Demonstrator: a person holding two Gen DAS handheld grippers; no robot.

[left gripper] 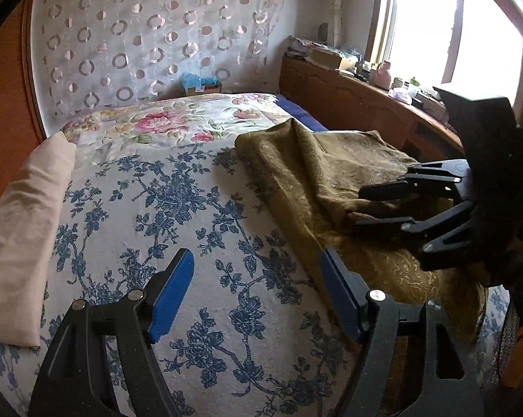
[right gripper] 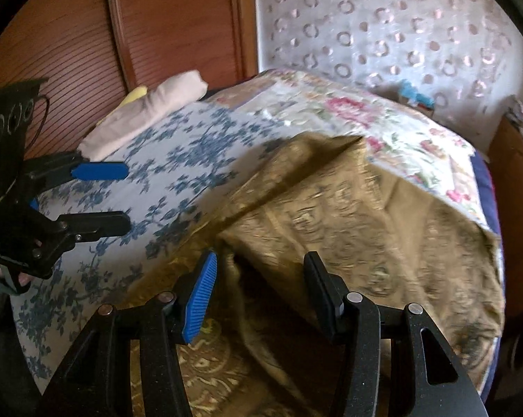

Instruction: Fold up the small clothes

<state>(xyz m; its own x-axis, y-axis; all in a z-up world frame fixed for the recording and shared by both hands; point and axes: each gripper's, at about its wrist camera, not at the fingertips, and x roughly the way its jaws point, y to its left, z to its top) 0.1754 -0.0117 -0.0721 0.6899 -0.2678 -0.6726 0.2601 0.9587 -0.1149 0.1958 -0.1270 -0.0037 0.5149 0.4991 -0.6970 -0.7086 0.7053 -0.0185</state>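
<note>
In the left wrist view, the left gripper (left gripper: 258, 295) hangs over the bed (left gripper: 178, 208) with its blue-padded fingers (left gripper: 173, 295) spread wide and nothing between them; only the blue-flowered sheet shows in the gap. The olive-gold patterned garment (left gripper: 317, 170) lies rumpled on the bed just to the right of that gripper, one long hemmed edge running down toward the nearer finger. The right gripper (left gripper: 376, 208) reaches in over the garment's crumpled middle, and from this side I cannot tell whether its fingers touch the cloth. A folded pale pink cloth (left gripper: 25, 229) lies along the bed's left edge, well apart. In the right wrist view, the right gripper (right gripper: 261, 295) has its fingers (right gripper: 199, 302) standing moderately apart above a raised ridge of the garment (right gripper: 383, 215); the pads do not appear to press on it, though blur softens the detail. The left gripper (right gripper: 101, 198) shows at the left, wide and empty over the sheet. Judging by how it slumps into soft ridges and lies flat where spread, the garment is probably light, limp and thin, so it should drape from any pinch rather than hold shape, and a loose layer could slip out of a shallow grip. The hemmed edge and corners look the firmest places to take hold, one gripper at each end of the edge.
</note>
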